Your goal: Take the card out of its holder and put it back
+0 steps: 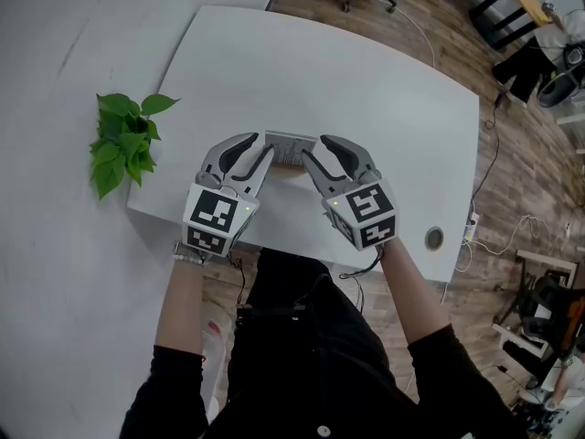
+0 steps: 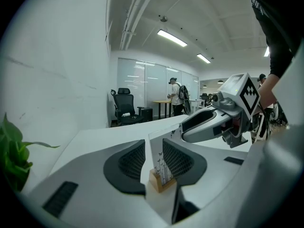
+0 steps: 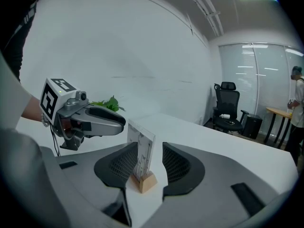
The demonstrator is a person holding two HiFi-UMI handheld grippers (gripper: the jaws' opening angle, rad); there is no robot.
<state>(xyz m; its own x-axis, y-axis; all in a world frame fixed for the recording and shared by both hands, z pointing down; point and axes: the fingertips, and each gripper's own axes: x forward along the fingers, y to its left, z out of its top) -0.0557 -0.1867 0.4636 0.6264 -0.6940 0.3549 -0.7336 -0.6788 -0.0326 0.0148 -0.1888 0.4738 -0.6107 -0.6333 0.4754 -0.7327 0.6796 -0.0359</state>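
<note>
White desk (image 1: 274, 71) in an office room with a wood floor.

Left claw (image 1: 259, 154): jaws apart, pads clear of the card (image 2: 159, 148), which stands upright between them in its small wooden holder (image 2: 160, 180). Holder rests on the desk, just inside the jaw tips.

Right claw (image 1: 322, 158): jaws also spread wide, straddling the other end of the same card. In the right gripper view the card sits nearer the pad on that view's left; contact there cannot be told.

Both claws point at each other's side of the card, tips near, not touching.

Potted plant (image 1: 123, 140) at the desk's left edge, well apart. Office chair (image 3: 227, 108) farther back.
</note>
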